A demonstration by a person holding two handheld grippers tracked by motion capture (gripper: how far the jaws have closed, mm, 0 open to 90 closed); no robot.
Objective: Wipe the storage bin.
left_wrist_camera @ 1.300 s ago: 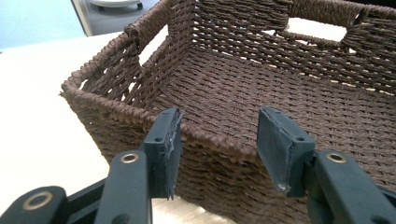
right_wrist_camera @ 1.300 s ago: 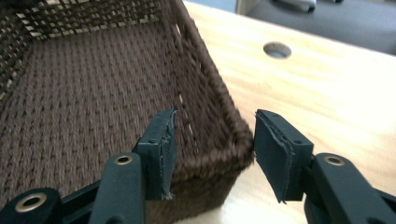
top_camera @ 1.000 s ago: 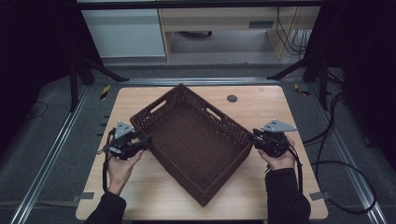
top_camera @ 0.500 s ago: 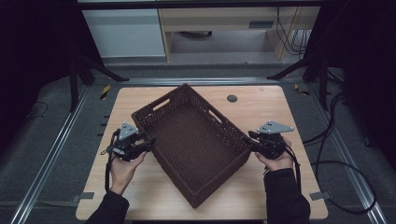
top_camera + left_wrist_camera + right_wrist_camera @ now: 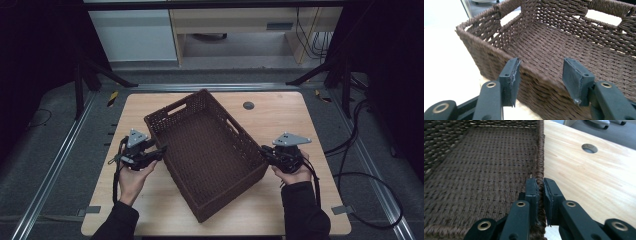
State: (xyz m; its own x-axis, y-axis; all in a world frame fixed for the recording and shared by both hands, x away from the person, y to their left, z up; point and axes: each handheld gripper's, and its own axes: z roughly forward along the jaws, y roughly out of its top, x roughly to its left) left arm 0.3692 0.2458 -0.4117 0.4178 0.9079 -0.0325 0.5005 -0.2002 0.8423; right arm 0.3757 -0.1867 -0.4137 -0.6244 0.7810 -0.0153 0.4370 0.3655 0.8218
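fingers of the left gripper (image 5: 161, 149) point at the basket (image 5: 207, 155) from its left side in the high view, while the right gripper (image 5: 265, 151) meets the basket's right wall. the basket sits askew in the middle of the table (image 5: 290, 117), one corner toward the person, its inside bare. a round hole (image 5: 248, 105) lies in the tabletop beyond it.

left gripper view: the pads (image 5: 574, 77) stand spread wide, just before the basket's (image 5: 564, 42) near rim, not gripping it.

right gripper view: the pads (image 5: 532, 191) are pinching the basket's (image 5: 479, 170) rim, one inside the wall, one outside. the table (image 5: 589, 185) runs off to the right, with the hole (image 5: 589, 148) farther on.
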